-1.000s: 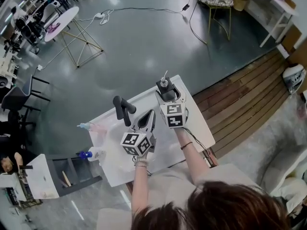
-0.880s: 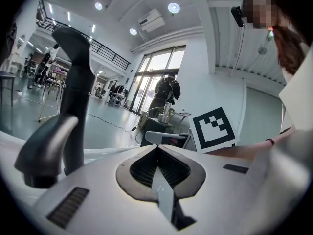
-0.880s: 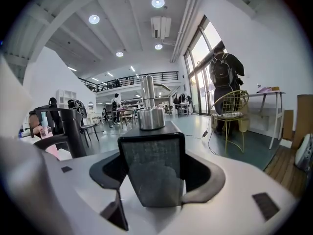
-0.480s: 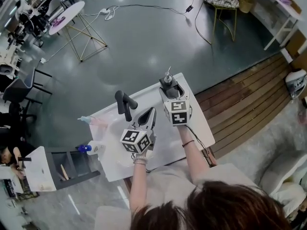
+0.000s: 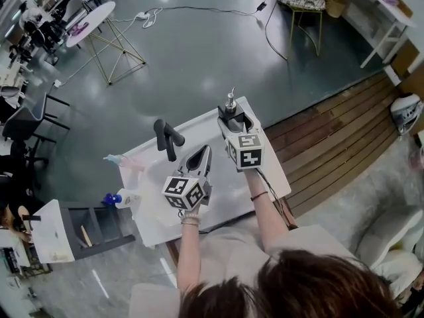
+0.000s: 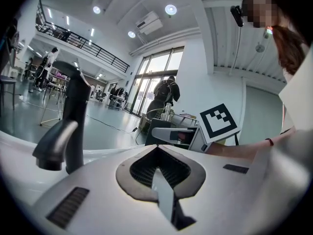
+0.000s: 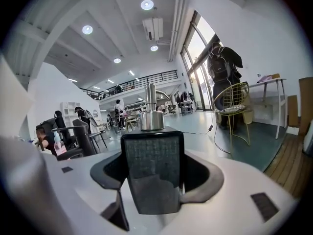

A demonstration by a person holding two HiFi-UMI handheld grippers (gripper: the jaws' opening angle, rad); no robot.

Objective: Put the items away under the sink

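1. The right claw is gripping the soap dispenser, a dark square bottle with a metal pump. Its jaws have just been closing a little, and the bottle is filling the gap between them.
2. The left claw is closed on nothing. It is hanging over the white surface, near the dark faucet.
3. The dispenser is sitting at the far edge of the surface, to the right of the faucet. Whether its base is touching the surface, I cannot tell.
4. It is standing upright: its long axis is running vertically and the pump is pointing up. Which way the nozzle is facing, I cannot tell.
5. The pads are pressing on smooth, flat walls, so I think the bottle could slide down or turn between them when the person is lowering it.
6. The bottle is close to the edge of the surface. If the grip is too light during lifting, it could fall to the floor on the far side.
7. The dark open cupboard is lying low on the left, probably the goal. On the way there the bottle could knock the faucet or the spray bottle with the blue cap.
8. If the bottle is tilting far while going down, soap could leak from the pump.
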